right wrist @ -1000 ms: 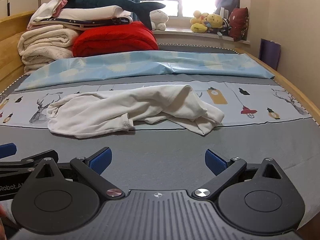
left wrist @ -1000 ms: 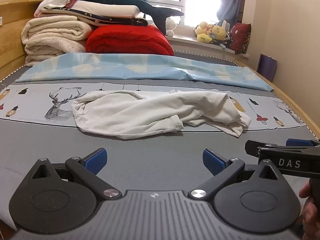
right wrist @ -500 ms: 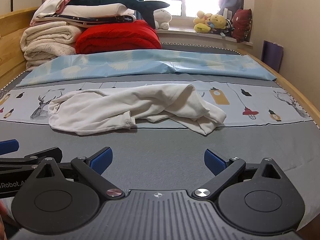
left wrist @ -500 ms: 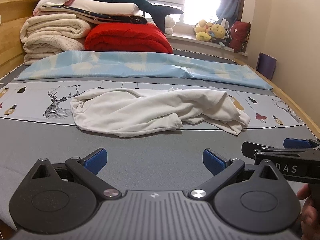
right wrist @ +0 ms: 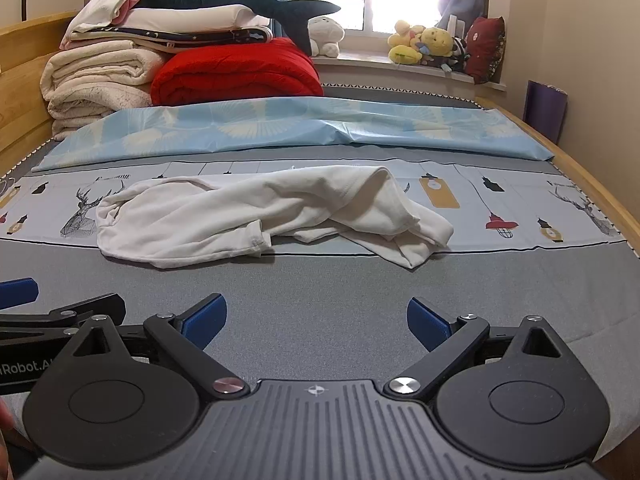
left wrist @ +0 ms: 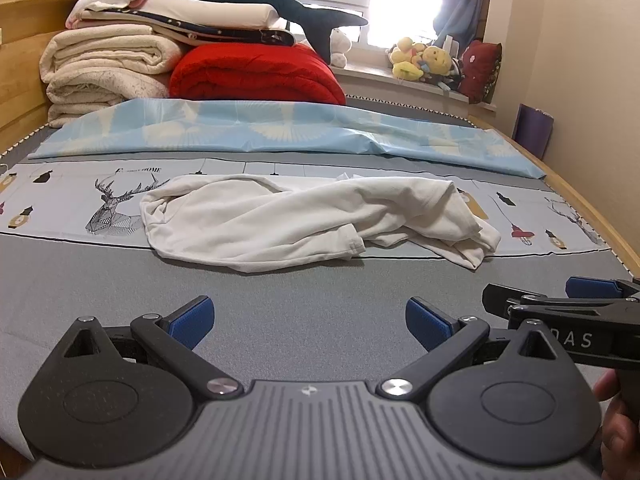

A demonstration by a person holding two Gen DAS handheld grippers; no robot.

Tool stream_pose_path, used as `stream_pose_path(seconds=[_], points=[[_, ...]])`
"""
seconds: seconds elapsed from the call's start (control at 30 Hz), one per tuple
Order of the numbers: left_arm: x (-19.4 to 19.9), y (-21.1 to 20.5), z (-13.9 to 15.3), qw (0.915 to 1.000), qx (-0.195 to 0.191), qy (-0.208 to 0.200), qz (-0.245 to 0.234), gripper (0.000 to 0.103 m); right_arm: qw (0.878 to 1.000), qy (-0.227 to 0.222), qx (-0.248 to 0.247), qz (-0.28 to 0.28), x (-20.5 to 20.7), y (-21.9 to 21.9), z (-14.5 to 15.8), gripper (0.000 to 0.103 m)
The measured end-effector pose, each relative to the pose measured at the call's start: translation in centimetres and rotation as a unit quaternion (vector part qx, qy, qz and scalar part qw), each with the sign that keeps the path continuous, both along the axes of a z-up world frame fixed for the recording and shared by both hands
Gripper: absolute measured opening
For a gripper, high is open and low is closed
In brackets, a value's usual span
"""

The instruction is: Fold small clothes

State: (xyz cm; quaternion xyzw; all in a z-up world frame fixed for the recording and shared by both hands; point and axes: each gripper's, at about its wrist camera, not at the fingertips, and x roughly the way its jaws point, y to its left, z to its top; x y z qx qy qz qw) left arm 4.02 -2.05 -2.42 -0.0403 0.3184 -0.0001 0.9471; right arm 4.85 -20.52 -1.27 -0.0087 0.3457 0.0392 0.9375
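Your left gripper (left wrist: pixel 307 322) is spread wide with nothing between its blue pads, low over the grey bed (left wrist: pixel 304 280). Your right gripper (right wrist: pixel 317 322) is equally splayed and empty, just beside it. The white garment (left wrist: pixel 304 220) lies crumpled on the bed straight ahead of both grippers, apart from either, stretched sideways across the printed strip with the deer drawing (left wrist: pixel 116 208). From the right wrist view the garment (right wrist: pixel 256 220) sits ahead and slightly left, its bunched end (right wrist: pixel 416 236) nearer the right pad.
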Motion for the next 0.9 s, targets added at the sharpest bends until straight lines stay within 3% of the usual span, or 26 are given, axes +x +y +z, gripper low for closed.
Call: stream_pose_path(seconds=[0.63,0.9], points=[[-0.1,0.0,0.0,1.0000,0.001,0.000,0.000,0.102,1.000,0.000,-0.001,0.001,0.0,0.0,0.0,0.095],[0.0,0.3,0.0,0.9999,-0.002,-0.002,0.011,0.099,1.000,-0.024,0.020,-0.002,1.2,-2.0,2.0,0.085]])
